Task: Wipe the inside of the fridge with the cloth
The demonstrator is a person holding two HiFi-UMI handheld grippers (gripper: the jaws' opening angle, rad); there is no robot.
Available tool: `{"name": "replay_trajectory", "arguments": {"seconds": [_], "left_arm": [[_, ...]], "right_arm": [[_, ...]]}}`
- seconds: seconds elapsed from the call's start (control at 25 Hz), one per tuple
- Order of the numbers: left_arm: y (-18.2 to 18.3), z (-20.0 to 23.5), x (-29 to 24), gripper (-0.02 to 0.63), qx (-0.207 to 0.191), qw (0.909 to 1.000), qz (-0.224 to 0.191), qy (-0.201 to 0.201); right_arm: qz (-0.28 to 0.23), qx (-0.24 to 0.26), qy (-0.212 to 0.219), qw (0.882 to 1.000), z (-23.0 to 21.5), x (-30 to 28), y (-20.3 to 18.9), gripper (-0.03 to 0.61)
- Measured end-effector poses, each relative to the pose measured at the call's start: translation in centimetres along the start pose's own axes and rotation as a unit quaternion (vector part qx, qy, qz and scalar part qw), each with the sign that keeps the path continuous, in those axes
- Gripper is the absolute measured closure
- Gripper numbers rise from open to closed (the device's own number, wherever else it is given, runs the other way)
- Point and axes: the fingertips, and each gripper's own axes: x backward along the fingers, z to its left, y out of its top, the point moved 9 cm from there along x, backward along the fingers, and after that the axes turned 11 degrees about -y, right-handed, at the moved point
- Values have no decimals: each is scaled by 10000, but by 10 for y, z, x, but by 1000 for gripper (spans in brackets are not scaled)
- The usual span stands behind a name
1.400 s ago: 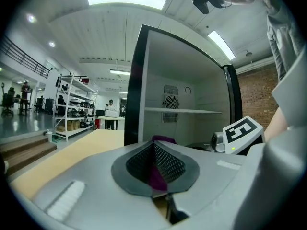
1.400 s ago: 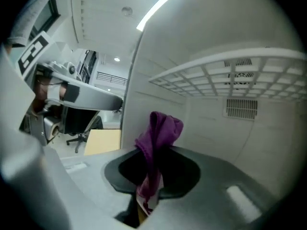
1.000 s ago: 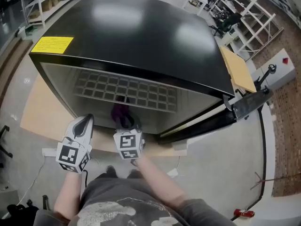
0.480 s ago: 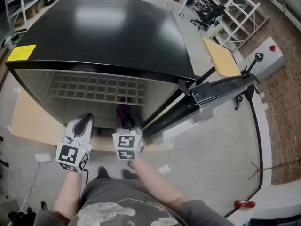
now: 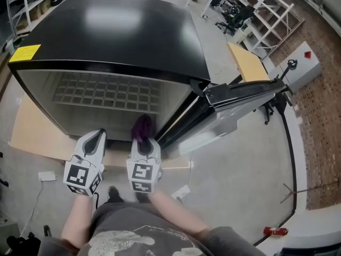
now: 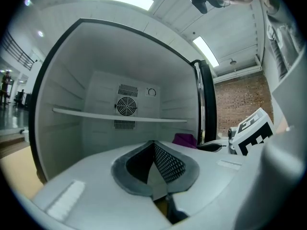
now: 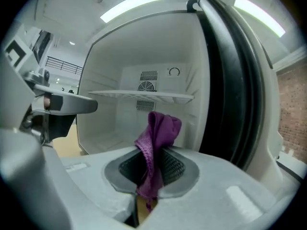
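A black fridge [image 5: 112, 31] stands with its door [image 5: 234, 97] swung out to the right, showing a white inside [image 6: 129, 87] with a wire shelf [image 5: 106, 96] and a fan grille [image 6: 125, 106]. My right gripper [image 5: 144, 141] is shut on a purple cloth [image 7: 156, 143], held just outside the fridge's front opening near the door side. The cloth sticks up from the jaws [image 5: 142, 127]. My left gripper [image 5: 95, 138] is shut with nothing in it, beside the right one, also in front of the opening.
A wooden board [image 5: 26, 132] lies under the fridge on the grey floor. A white power strip [image 5: 47, 176] with a cable lies at the lower left. A black cable [image 5: 295, 164] runs along the floor at right. Racks and chairs [image 5: 250, 9] stand behind.
The fridge door has swung further open to the right, exposing more of the inside. Both grippers stay in front of the opening, the right one still holding the cloth.
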Motion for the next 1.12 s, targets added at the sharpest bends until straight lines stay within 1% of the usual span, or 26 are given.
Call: {"name": "replay_trajectory", "arguments": {"seconds": [0.2,0.32,0.44,0.56,0.64,0.68,0.76,0.84,0.96,1.04,1.12], "left_arm": [[0,-12,7,595,-20,10000,-48,4],[9,-8,10,595,-19,9999,-94,79],[19,-17,19,595,-19,9993,-164,324],[18,-37,36,596,8,9967,-251,778],[13,-55,52,596,21,9931,-305,1128],[12,-65,58,597,12,9909,-328,1305],[10,-84,67,597,26,9855,-372,1653],[8,-105,72,597,105,9801,-426,1935],[6,-131,82,595,141,9756,-436,2146],[7,-143,90,595,153,9734,-442,2242],[8,-152,99,595,158,9713,-457,2327]], "right_arm": [[-145,13,168,9998,4,14,-1,538],[-325,55,390,9987,11,15,8,538],[-543,82,722,9959,17,20,14,538],[-794,138,1196,9895,18,34,14,538],[-1106,125,1708,9790,14,52,18,538],[-1364,102,2019,9698,10,63,23,538],[-1878,185,2583,9475,1,83,34,538],[-2052,369,3004,9308,-6,100,38,538],[-2060,420,3386,9172,-8,117,38,538],[-2072,441,3513,9120,-9,126,37,538],[-2049,436,3592,9095,-9,135,35,538]]}}
